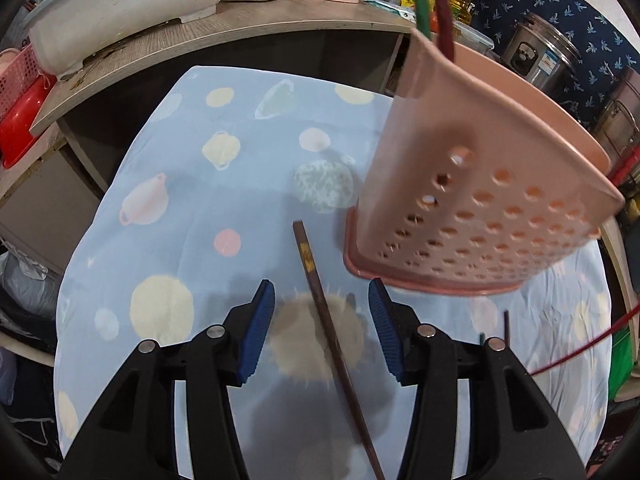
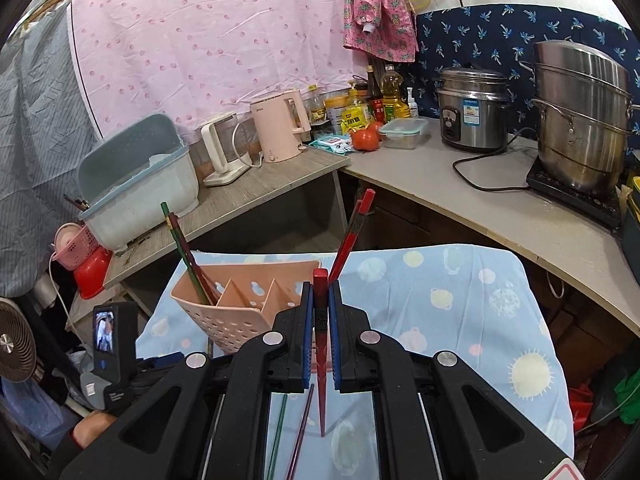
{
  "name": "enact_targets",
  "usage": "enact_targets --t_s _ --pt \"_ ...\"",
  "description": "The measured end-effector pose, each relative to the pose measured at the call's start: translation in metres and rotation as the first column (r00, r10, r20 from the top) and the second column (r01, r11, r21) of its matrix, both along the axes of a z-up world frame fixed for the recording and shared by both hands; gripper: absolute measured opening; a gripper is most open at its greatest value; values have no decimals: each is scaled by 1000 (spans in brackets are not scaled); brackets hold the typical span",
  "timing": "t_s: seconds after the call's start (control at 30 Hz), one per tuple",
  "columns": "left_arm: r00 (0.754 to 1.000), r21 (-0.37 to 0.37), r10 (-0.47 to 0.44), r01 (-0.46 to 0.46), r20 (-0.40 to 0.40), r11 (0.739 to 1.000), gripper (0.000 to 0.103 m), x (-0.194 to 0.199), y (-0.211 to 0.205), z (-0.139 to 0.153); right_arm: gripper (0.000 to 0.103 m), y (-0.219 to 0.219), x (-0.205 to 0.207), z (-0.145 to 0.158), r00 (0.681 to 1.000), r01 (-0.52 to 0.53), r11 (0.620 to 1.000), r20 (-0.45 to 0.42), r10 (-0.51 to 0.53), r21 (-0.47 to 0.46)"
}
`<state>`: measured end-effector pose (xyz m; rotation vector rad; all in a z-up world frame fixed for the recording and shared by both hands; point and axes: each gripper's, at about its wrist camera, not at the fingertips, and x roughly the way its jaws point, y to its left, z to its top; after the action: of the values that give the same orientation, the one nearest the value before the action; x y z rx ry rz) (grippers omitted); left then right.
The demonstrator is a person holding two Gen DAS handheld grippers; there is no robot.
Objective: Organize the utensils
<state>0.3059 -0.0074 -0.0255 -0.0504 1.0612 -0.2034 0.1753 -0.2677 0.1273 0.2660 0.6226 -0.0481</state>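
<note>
A pink perforated utensil holder point(image 1: 480, 184) stands on the blue patterned cloth point(image 1: 224, 208); it also shows in the right wrist view point(image 2: 236, 312), with green and brown chopsticks point(image 2: 188, 256) in its left compartment and red chopsticks point(image 2: 354, 236) at its right. A brown chopstick point(image 1: 324, 312) lies on the cloth between the fingers of my open left gripper point(image 1: 322, 334). My right gripper point(image 2: 320, 332) is shut on a red chopstick point(image 2: 320, 364), held upright beside the holder. A green chopstick point(image 2: 278, 432) and a purple chopstick point(image 2: 302, 428) lie on the cloth below it.
A grey counter point(image 2: 280, 184) behind the table carries a dish bin point(image 2: 140, 184), kettles point(image 2: 280, 128), bottles, a rice cooker point(image 2: 472, 112) and steel pots point(image 2: 580, 120). A pink basket and red bowl point(image 2: 90, 268) sit at left. The left gripper's handle point(image 2: 112, 344) is near the holder.
</note>
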Motion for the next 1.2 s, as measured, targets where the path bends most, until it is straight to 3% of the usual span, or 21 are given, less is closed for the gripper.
enact_targets --t_s 0.1,0.23,0.33,0.47,1.2 --pt "1000 17 -8 8 -12 1000 44 15 -3 -12 7 0 2 -1 1000 -2 1000 0 2 2" --pt "999 11 -7 7 -50 1000 27 26 -3 -30 7 1 7 -2 1000 -3 1000 0 3 6" --pt "999 17 -2 3 -36 1000 16 28 -2 -33 7 1 7 -2 1000 -4 1000 -2 4 5" --pt "999 -6 -6 5 -42 1000 9 28 1 -32 7 2 9 -2 1000 -3 1000 -4 3 7" --pt "987 -67 -22 33 159 997 7 -68 5 99 7 5 -16 19 999 -22 1000 38 21 17"
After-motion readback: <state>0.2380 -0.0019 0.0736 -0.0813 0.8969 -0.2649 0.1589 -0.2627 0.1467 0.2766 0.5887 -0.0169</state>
